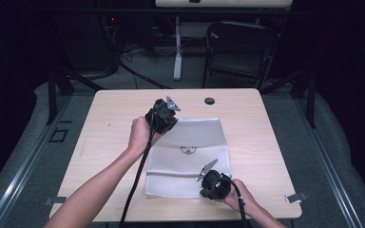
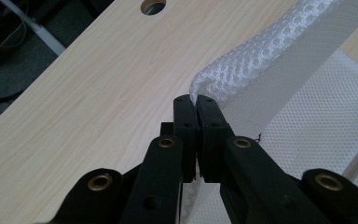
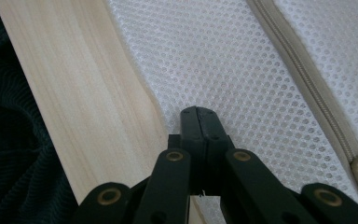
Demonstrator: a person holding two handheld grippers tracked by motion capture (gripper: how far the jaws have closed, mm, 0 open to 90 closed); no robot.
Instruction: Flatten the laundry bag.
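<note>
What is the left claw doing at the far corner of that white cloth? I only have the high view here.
Observer: The left claw is shut on a corner of the mesh bag, and that corner is lifted off the table.
Operator: And the right claw?
Observer: The right claw is shut too, at the bag's edge by the table's rim. Mesh seems to be pinched between its jaws.
Operator: Why call it a bag?
Observer: In the right gripper view a beige zipper runs across the mesh.
</note>
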